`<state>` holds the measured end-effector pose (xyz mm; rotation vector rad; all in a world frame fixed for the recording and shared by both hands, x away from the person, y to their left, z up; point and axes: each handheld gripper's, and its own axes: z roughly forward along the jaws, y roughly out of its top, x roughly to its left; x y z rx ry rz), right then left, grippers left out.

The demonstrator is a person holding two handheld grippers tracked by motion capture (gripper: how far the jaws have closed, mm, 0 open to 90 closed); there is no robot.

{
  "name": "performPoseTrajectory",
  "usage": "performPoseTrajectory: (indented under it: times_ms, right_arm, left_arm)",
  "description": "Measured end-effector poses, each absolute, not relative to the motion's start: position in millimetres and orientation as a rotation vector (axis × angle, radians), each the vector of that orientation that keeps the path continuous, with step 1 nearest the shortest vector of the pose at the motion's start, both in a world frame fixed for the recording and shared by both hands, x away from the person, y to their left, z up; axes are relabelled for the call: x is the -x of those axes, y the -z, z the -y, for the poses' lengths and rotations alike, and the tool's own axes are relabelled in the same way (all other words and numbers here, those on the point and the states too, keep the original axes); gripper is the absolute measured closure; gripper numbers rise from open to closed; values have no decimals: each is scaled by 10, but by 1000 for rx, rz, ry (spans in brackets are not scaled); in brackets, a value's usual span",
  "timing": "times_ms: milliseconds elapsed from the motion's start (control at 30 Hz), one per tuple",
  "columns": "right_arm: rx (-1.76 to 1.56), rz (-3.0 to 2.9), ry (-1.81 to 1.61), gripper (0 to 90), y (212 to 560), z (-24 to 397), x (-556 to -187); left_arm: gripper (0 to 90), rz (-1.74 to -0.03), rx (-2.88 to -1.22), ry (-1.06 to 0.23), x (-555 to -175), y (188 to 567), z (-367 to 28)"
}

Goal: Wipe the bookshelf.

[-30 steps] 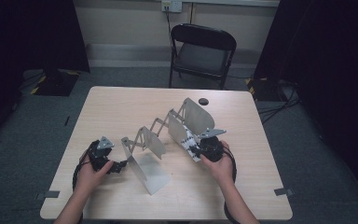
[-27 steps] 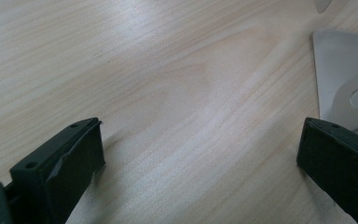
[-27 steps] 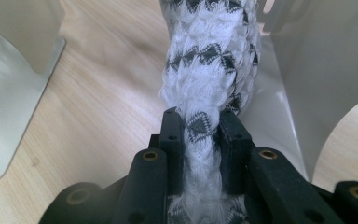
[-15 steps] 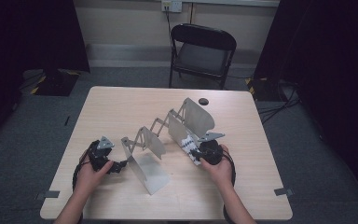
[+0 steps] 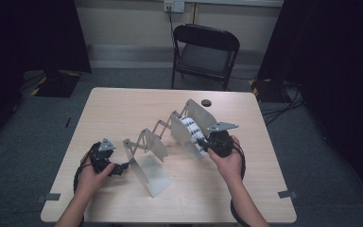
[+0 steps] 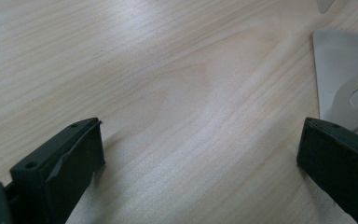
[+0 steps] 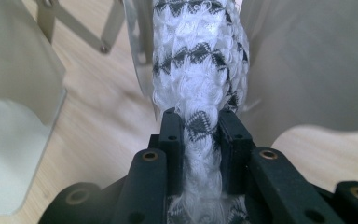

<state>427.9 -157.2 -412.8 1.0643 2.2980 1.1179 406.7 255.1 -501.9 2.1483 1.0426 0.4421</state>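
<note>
Nearest to the camera in the high view, two forearms came in from the bottom edge, each hand holding a black two-jaw gripper above the light wooden table (image 5: 123, 109).

The left gripper (image 5: 118, 169) rested low at the near left part of the table, just beside the lowest panel of the grey metal folding rack with accordion links (image 5: 146, 144). In the left gripper view its jaws stood wide apart, with bare wood between them and a corner of a grey panel at the right edge.

The right gripper (image 5: 203, 145) was at the near right part of the table, and its jaws were clamped on the white fluffy cloth with black triangle pattern (image 7: 198, 70). In the right gripper view the two pads (image 7: 172, 140) pressed the cloth from both sides. The cloth ran up from the jaws and stood between two grey metal panels of the rack.

Farther on the table, beyond the rack, lay a small round black object (image 5: 206, 102). Behind the table stood a black folding chair (image 5: 205, 52) on the grey floor.
</note>
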Motion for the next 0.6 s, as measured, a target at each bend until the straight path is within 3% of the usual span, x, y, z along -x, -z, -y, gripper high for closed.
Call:
performPoseTrajectory:
  times_ms: [267,600]
  right_arm:
    - [-982,-2279,-1159,747,3849,1440,-4309]
    - [-1016,-2334,-1116,747,4130,1416,-4354]
  left_arm:
    - [1,-1043,-2148,-442,-4067,5020,-2551]
    - [1,-1044,-2148,-441,-4067,5019,-2550]
